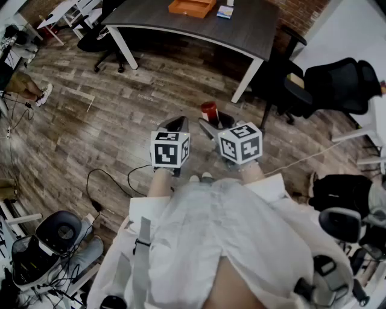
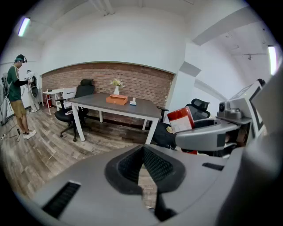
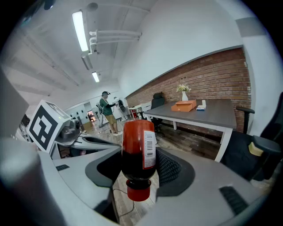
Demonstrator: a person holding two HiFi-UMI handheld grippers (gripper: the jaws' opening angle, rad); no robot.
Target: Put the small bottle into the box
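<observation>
A small red bottle (image 3: pixel 138 152) with a white barcode label sits between the pads of my right gripper (image 3: pixel 139 155), cap end toward the camera. The right gripper is shut on it. In the head view the bottle (image 1: pixel 208 111) shows just ahead of the right gripper (image 1: pixel 212 122), over the wooden floor. The left gripper view shows the bottle (image 2: pixel 181 120) at its right, held in the other tool. My left gripper (image 2: pixel 142 149) is shut with nothing in it and hangs beside the right one (image 1: pixel 176 125). The orange box (image 1: pixel 192 7) lies far off on the dark table (image 1: pixel 241 33).
Black office chairs (image 1: pixel 329 84) stand right of the table and another at its left (image 1: pixel 99 39). Cables (image 1: pixel 111 181) trail on the floor by my feet. A person (image 2: pixel 18 95) stands far left. A flower vase (image 2: pixel 116 88) and a small packet (image 1: pixel 225 12) share the table.
</observation>
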